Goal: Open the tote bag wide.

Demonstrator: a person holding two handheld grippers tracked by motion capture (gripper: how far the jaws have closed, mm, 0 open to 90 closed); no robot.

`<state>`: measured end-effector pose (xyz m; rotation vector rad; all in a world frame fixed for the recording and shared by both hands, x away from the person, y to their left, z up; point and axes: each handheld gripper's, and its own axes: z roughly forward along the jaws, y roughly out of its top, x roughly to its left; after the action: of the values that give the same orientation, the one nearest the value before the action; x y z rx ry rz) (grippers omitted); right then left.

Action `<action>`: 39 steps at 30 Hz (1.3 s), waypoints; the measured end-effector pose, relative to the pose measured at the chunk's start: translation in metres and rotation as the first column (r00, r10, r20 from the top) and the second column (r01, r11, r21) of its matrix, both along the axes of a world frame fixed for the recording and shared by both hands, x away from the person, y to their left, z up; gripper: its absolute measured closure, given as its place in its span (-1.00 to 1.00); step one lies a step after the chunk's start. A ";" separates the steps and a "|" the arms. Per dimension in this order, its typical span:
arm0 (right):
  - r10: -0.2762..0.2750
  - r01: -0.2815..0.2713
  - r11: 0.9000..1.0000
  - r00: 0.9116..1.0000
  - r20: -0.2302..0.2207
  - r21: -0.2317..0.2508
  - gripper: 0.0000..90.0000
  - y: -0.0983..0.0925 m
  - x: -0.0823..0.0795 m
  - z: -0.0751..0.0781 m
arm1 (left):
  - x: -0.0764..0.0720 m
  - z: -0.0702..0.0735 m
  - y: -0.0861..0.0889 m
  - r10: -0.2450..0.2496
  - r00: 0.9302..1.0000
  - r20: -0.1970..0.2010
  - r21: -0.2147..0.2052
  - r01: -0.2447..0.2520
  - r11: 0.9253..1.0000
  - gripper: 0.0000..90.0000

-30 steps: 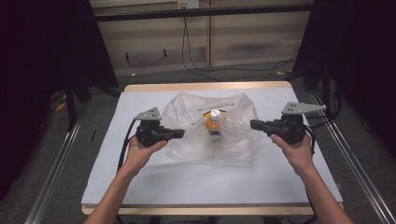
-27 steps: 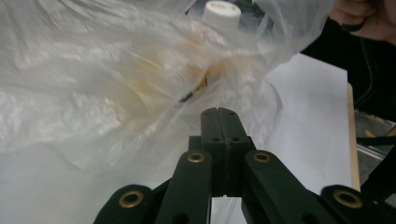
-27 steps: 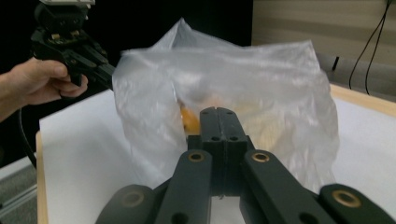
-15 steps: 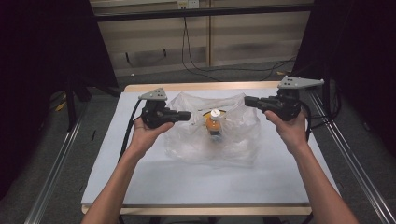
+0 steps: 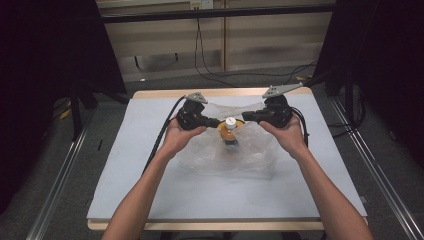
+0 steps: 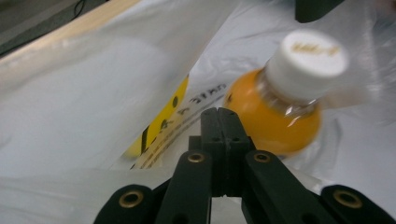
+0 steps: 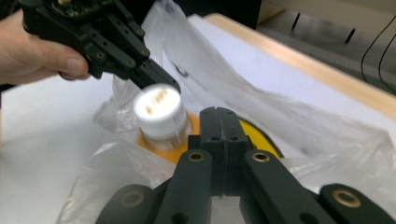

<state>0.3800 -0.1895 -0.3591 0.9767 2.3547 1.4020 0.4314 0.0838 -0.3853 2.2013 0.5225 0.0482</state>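
At table (image 5: pixel 150 165) centre, we flank the orange bottle (image 5: pixel 230 131) inside its clear bag (image 5: pixel 250 160); left tongs (image 5: pixel 216 122) and right tongs (image 5: pixel 245 117) closed, empty; bag unopened, bottle still inside.

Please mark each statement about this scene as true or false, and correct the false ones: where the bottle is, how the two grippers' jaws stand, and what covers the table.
1. The bottle with orange liquid has a white cap. True.
2. The left gripper has its jaws wide open. False: in the left gripper view the two jaws are pressed together.
3. The bottle lies among the clear plastic bag. True.
4. The right gripper clamps the bottle's cap. False: its jaws are closed on nothing, beside the cap.
5. The table is covered in green cloth. False: its surface is pale grey-white with a wooden edge.
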 end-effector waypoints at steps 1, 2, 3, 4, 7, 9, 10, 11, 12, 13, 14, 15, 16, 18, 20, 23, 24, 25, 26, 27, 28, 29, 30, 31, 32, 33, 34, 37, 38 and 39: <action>-0.005 0.005 1.000 1.000 -0.009 -0.015 1.00 -0.001 0.000 -0.005 | 0.000 0.000 0.000 0.000 1.000 0.000 0.000 0.000 1.000 1.00; -0.011 0.011 1.000 1.000 -0.017 -0.026 1.00 -0.002 0.000 -0.011 | 0.001 -0.010 -0.001 0.003 1.000 -0.014 0.027 -0.003 1.000 1.00; -0.011 0.011 1.000 1.000 -0.017 -0.026 1.00 -0.002 0.000 -0.011 | 0.001 -0.010 -0.001 0.003 1.000 -0.014 0.027 -0.003 1.000 1.00; -0.015 0.014 0.999 0.999 -0.042 -0.037 1.00 -0.005 0.001 -0.022 | 0.001 -0.014 -0.001 0.002 1.000 -0.020 0.045 -0.001 0.999 1.00; -0.026 0.023 0.998 0.998 -0.062 -0.051 1.00 -0.010 0.000 -0.034 | 0.003 -0.028 0.000 0.000 0.999 -0.043 0.054 0.003 0.999 1.00; -0.034 0.029 0.998 0.996 -0.079 -0.061 1.00 -0.012 0.000 -0.042 | 0.004 -0.034 0.000 0.006 0.999 -0.050 0.082 -0.002 0.997 1.00; -0.033 0.027 0.997 0.995 -0.091 -0.074 1.00 -0.012 0.000 -0.046 | 0.004 -0.037 0.000 0.008 0.999 -0.051 0.089 -0.004 0.996 1.00; -0.032 0.023 0.996 0.995 -0.096 -0.087 1.00 -0.013 0.000 -0.050 | 0.004 -0.040 0.000 0.010 0.998 -0.056 0.089 -0.005 0.996 1.00; -0.032 0.023 0.996 0.995 -0.096 -0.087 1.00 -0.013 0.000 -0.050 | 0.004 -0.040 0.000 0.010 0.998 -0.056 0.089 -0.005 0.996 1.00; -0.031 0.020 0.995 0.993 -0.115 -0.102 1.00 -0.014 0.000 -0.058 | 0.004 -0.045 0.001 0.015 0.997 -0.071 0.105 -0.008 0.994 1.00; -0.031 0.020 0.995 0.993 -0.115 -0.102 1.00 -0.014 0.000 -0.058 | 0.004 -0.045 0.001 0.015 0.997 -0.071 0.105 -0.008 0.994 1.00; -0.030 0.016 0.994 0.991 -0.131 -0.107 1.00 -0.015 0.000 -0.067 | 0.005 -0.049 0.002 0.013 0.997 -0.073 0.112 -0.005 0.994 1.00; -0.031 0.014 0.993 0.989 -0.141 -0.118 1.00 -0.016 0.000 -0.072 | 0.004 -0.056 0.001 0.017 0.996 -0.083 0.137 -0.005 0.991 1.00; -0.035 0.015 0.991 0.988 -0.149 -0.131 1.00 -0.016 0.000 -0.076 | 0.004 -0.058 0.002 0.005 0.997 -0.080 0.156 0.007 0.988 1.00; -0.040 0.014 0.989 0.983 -0.178 -0.145 1.00 -0.019 0.001 -0.090 | 0.002 -0.065 0.003 0.013 0.996 -0.090 0.175 0.003 0.985 1.00; -0.046 0.010 0.985 0.978 -0.204 -0.171 1.00 -0.021 0.001 -0.101 | 0.002 -0.074 0.005 0.002 0.995 -0.098 0.216 0.019 0.976 1.00; -0.046 0.010 0.985 0.978 -0.204 -0.171 1.00 -0.021 0.001 -0.101 | 0.002 -0.074 0.005 0.002 0.995 -0.098 0.216 0.019 0.976 1.00; -0.044 0.004 0.983 0.976 -0.213 -0.182 1.00 -0.022 0.001 -0.105 | 0.002 -0.077 0.006 0.017 0.994 -0.107 0.210 0.006 0.978 1.00; -0.049 0.008 0.982 0.975 -0.216 -0.190 1.00 -0.023 0.001 -0.106 | 0.002 -0.081 0.009 0.020 0.994 -0.104 0.226 0.004 0.974 1.00; -0.044 0.003 0.982 0.975 -0.216 -0.187 1.00 -0.024 0.002 -0.107 | 0.002 -0.083 0.010 0.019 0.994 -0.107 0.231 0.006 0.973 1.00; -0.045 0.003 0.981 0.975 -0.216 -0.192 1.00 -0.025 0.002 -0.108 | 0.001 -0.084 0.012 0.015 0.994 -0.107 0.234 0.010 0.972 1.00; -0.045 0.003 0.981 0.975 -0.216 -0.192 1.00 -0.025 0.002 -0.108 | 0.001 -0.084 0.012 0.015 0.994 -0.107 0.234 0.010 0.972 1.00; -0.045 0.002 0.981 0.975 -0.217 -0.193 1.00 -0.026 0.002 -0.109 | 0.001 -0.084 0.015 0.023 0.994 -0.108 0.230 0.002 0.973 1.00; -0.045 0.001 0.981 0.974 -0.221 -0.194 1.00 -0.027 0.002 -0.110 | 0.002 -0.084 0.017 0.018 0.994 -0.104 0.233 0.007 0.972 1.00; -0.056 0.006 0.977 0.972 -0.229 -0.214 1.00 -0.030 0.002 -0.113 | 0.002 -0.084 0.024 0.028 0.994 -0.107 0.226 -0.004 0.974 1.00; -0.057 0.006 0.976 0.971 -0.231 -0.219 1.00 -0.032 0.002 -0.116 | 0.003 -0.084 0.028 0.025 0.994 -0.106 0.232 0.000 0.973 1.00; -0.060 0.007 0.975 0.970 -0.237 -0.222 1.00 -0.034 0.002 -0.117 | 0.002 -0.085 0.031 0.030 0.994 -0.104 0.226 -0.005 0.974 1.00; -0.066 0.014 0.977 0.969 -0.237 -0.212 1.00 -0.038 -0.001 -0.119 | -0.002 -0.084 0.037 0.055 0.993 -0.100 0.222 -0.032 0.975 1.00; -0.063 0.012 0.976 0.972 -0.228 -0.216 1.00 -0.040 -0.001 -0.119 | -0.002 -0.084 0.037 0.055 0.993 -0.100 0.222 -0.032 0.975 1.00; -0.058 0.007 0.976 0.972 -0.228 -0.217 1.00 -0.042 -0.002 -0.119 | -0.003 -0.084 0.040 0.050 0.995 -0.091 0.225 -0.028 0.974 1.00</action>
<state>0.3779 -0.2311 -0.4779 1.1652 2.5763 1.0415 0.4288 0.1234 -0.4697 2.4224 0.6407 0.0226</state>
